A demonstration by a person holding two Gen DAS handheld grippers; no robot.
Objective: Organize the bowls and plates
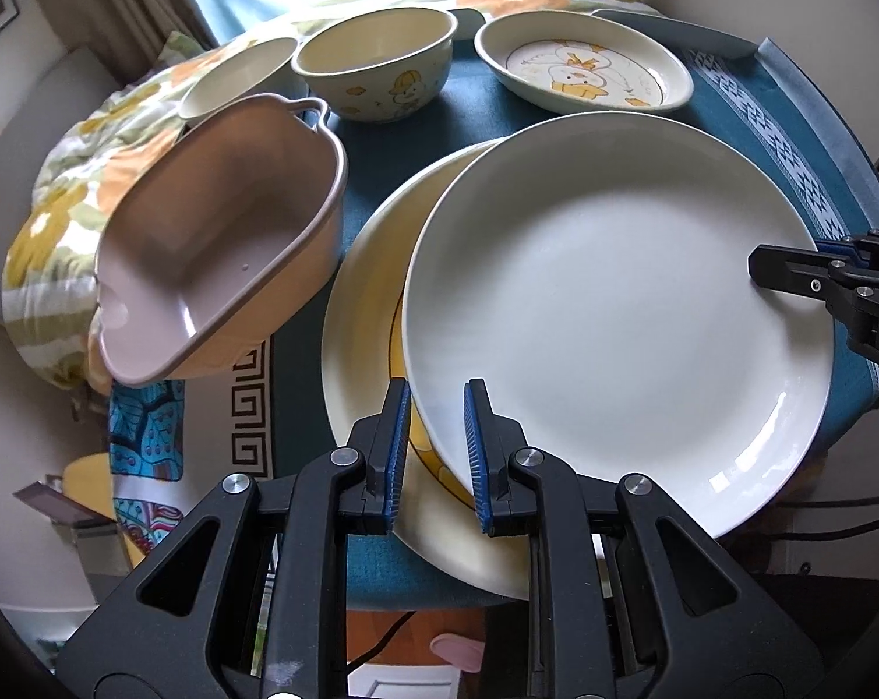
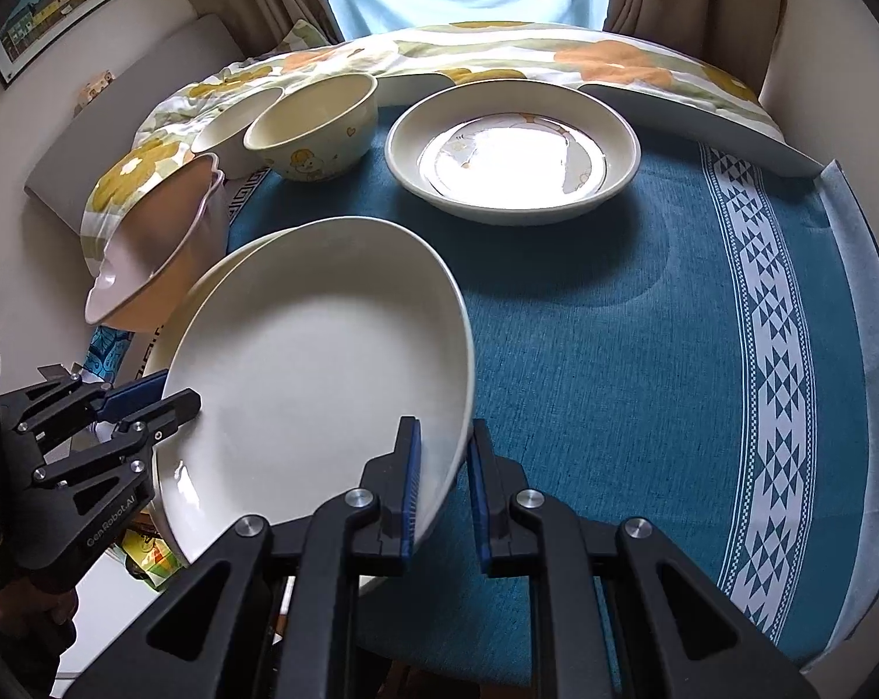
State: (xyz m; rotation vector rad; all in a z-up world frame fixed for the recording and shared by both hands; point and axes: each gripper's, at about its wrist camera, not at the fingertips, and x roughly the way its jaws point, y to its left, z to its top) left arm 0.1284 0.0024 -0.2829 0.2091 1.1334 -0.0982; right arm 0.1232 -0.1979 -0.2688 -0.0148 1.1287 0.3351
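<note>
A plain white plate [image 1: 614, 314] lies tilted on a cream plate with a yellow print [image 1: 363, 314] on the teal tablecloth. My left gripper [image 1: 436, 448] straddles the white plate's near rim, jaws a little apart. My right gripper [image 2: 444, 489] straddles the opposite rim of the white plate [image 2: 322, 373], jaws a little apart, and shows at the right edge of the left wrist view [image 1: 789, 271]. The left gripper shows at the left of the right wrist view [image 2: 165, 396].
A pink handled dish [image 1: 223, 233] leans at the left. A duck-print bowl [image 1: 381, 64], a small cream bowl [image 1: 241, 76] and a duck-print deep plate [image 1: 585, 64] stand at the back. A floral quilt [image 2: 497, 52] lies behind. The table edge [image 2: 870, 349] is at the right.
</note>
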